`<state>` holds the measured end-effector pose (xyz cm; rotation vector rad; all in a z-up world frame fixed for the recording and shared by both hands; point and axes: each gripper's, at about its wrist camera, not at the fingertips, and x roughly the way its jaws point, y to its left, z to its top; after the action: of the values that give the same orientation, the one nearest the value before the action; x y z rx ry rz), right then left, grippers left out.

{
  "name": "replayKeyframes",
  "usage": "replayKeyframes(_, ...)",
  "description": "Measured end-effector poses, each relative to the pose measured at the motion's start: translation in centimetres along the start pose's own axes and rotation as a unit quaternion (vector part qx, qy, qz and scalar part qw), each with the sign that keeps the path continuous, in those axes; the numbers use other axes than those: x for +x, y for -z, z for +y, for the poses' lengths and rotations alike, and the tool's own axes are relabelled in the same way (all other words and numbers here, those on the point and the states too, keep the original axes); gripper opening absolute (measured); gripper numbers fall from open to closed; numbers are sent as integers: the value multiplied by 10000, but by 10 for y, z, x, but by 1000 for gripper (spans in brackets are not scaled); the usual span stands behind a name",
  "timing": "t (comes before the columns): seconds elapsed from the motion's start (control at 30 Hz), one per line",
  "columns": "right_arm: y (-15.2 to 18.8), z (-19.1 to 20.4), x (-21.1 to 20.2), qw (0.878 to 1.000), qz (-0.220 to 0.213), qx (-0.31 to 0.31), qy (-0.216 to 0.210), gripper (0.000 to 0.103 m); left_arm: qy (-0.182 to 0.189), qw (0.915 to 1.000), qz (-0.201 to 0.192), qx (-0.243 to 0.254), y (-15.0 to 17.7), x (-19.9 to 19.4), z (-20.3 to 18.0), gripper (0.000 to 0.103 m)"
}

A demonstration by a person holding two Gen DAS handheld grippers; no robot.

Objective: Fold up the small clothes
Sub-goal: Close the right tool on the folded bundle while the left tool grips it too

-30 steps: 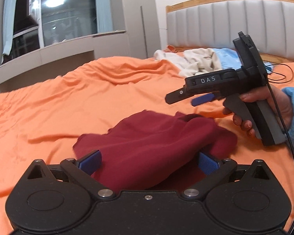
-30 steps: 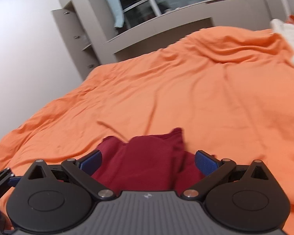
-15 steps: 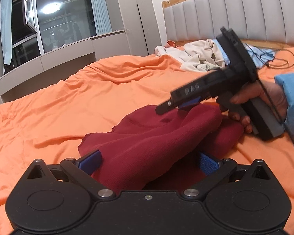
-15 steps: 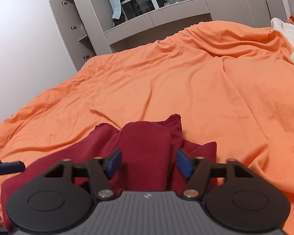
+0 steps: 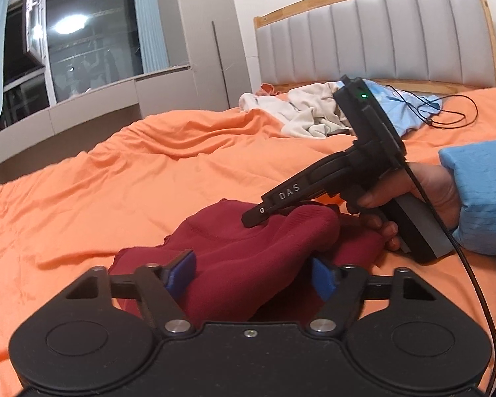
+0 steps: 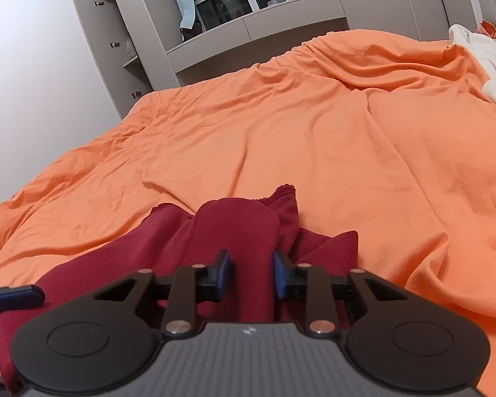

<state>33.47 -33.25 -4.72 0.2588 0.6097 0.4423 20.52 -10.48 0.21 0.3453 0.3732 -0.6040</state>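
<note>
Jaws just closing: our right gripper [image 6: 250, 276] clamps a ridge of the crumpled dark-red knit garment [image 6: 234, 228]; our left gripper [image 5: 248, 276], at nine o'clock, straddles it unclamped. Next, pinch and lift.

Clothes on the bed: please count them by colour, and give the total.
Dark red garment: 1
Cream garment: 1
Light blue garment: 1
Total: 3, all lying on the orange bed cover. The cream heap may hide more.
</note>
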Motion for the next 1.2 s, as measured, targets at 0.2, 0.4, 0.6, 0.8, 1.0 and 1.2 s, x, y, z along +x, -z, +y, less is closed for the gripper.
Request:
replayKeyframes(0.2,-2,1,-8,9997,-235,4,36,13,16,10000,-90,33,1,0,-2,48)
replayKeyframes(0.4,-6,4,-21,9987,-507,-4,3,8,21,9998,-199,9,-1,1,-5,23)
replayKeyframes(0.6,-10,5,-40,9968,-793,87,70,7,85,9993,-358,-5,-9,-1,-12,11)
replayKeyframes(0.8,-11,-6,-62,9939,-1003,376,273,7,235,9987,-455,-46,-18,5,-22,11)
replayKeyframes(1.0,-10,-13,-59,9935,-766,534,646,7,446,9982,-382,91,-18,14,-37,11)
replayKeyframes(1.2,-6,-11,-47,9937,-425,482,914,7,627,9979,-168,-8,-13,27,-41,11)
